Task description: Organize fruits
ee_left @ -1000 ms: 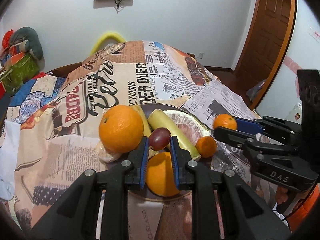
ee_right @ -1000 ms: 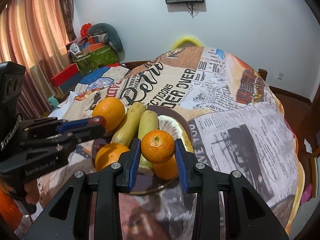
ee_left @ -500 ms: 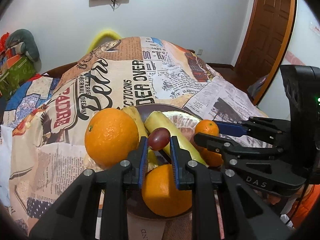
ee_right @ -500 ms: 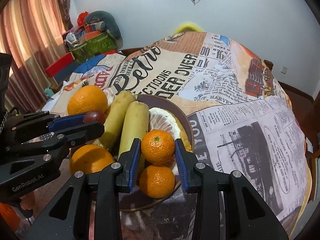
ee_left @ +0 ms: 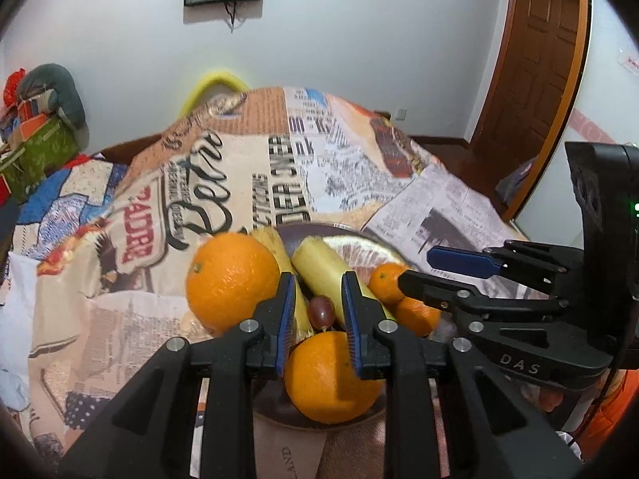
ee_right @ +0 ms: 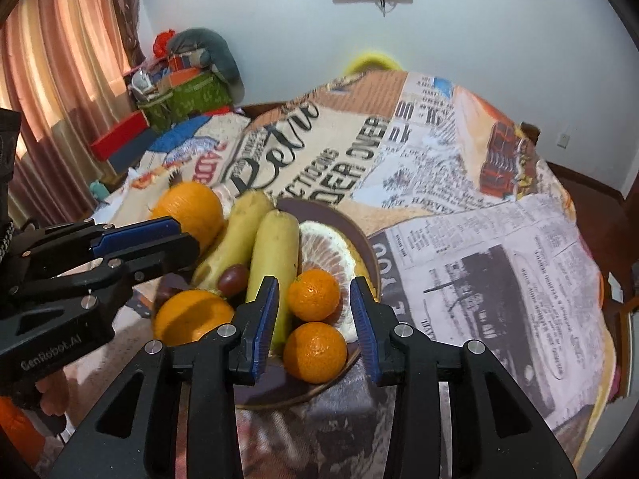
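Observation:
A dark round plate (ee_right: 359, 235) holds two bananas (ee_right: 275, 247), a peeled citrus half (ee_right: 325, 249), two large oranges (ee_right: 191, 315), two small mandarins (ee_right: 313, 293) and a dark red grape (ee_right: 233, 279). My left gripper (ee_left: 317, 279) is open just above the grape (ee_left: 321, 311), which lies on the plate between the bananas and the near orange (ee_left: 333, 375). My right gripper (ee_right: 313, 291) is open around the upper mandarin, which rests on the plate above the lower mandarin (ee_right: 315, 351).
The plate sits near the front of a table covered with a newspaper-print cloth (ee_right: 459, 207). A second large orange (ee_left: 231, 279) lies at the plate's left rim. Boxes and bags (ee_right: 179, 84) are piled at the far left by curtains; a wooden door (ee_left: 531, 64) is at right.
Both grippers lowered to the plate and opened. The grape left my left gripper and the mandarin left my right gripper; both now rest on the plate.

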`<state>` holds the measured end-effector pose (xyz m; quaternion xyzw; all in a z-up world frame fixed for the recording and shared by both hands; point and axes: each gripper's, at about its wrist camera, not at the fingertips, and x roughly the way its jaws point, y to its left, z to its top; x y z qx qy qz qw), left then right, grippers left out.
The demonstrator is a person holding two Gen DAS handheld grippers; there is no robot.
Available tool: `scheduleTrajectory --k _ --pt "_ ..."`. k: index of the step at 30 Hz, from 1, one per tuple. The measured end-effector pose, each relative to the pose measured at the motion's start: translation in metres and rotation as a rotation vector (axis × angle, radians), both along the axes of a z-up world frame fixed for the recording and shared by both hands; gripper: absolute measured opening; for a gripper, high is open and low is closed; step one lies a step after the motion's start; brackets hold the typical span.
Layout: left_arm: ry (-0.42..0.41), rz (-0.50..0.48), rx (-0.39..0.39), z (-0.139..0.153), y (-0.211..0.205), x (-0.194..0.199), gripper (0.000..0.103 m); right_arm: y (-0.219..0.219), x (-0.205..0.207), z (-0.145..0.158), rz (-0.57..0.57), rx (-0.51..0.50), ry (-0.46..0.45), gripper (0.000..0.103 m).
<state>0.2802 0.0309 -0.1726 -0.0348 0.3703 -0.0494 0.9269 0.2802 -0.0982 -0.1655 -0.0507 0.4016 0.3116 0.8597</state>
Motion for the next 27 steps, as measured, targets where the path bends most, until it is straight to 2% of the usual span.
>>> scheduleTrajectory --k 4,11,13,15,17,18,19,22,25,27 --pt "-0.073 0.015 0.012 0.033 0.000 -0.022 0.023 -0.011 -0.017 0.031 -0.020 0.034 -0.063 0.034" --pt "-0.256 0.044 0.025 0.104 -0.002 -0.083 0.024 -0.034 -0.072 0.105 -0.053 0.124 -0.230 0.034" --pt "-0.310 0.056 0.040 0.123 -0.003 -0.104 0.032 -0.040 -0.093 0.126 -0.063 0.155 -0.283 0.034" --pt "-0.374 0.069 0.042 0.141 -0.005 -0.127 0.054 -0.047 -0.116 0.146 -0.078 0.190 -0.340 0.034" --pt "-0.435 0.076 0.046 0.155 -0.007 -0.149 0.056 -0.051 -0.132 0.159 -0.086 0.214 -0.378 0.034" --pt "-0.455 0.076 0.056 0.162 -0.008 -0.159 0.057 -0.053 -0.144 0.167 -0.093 0.229 -0.404 0.037" --pt "-0.471 0.074 0.061 0.167 -0.010 -0.168 0.058 -0.054 -0.151 0.171 -0.100 0.238 -0.420 0.043" --pt "-0.508 0.067 0.063 0.179 -0.012 -0.192 0.069 -0.060 -0.173 0.182 -0.133 0.280 -0.470 0.059" --pt "-0.537 0.072 0.083 0.185 -0.015 -0.211 0.077 -0.061 -0.188 0.187 -0.149 0.293 -0.499 0.067" --pt "-0.549 0.072 0.078 0.186 -0.014 -0.221 0.091 -0.059 -0.192 0.186 -0.163 0.286 -0.512 0.077"
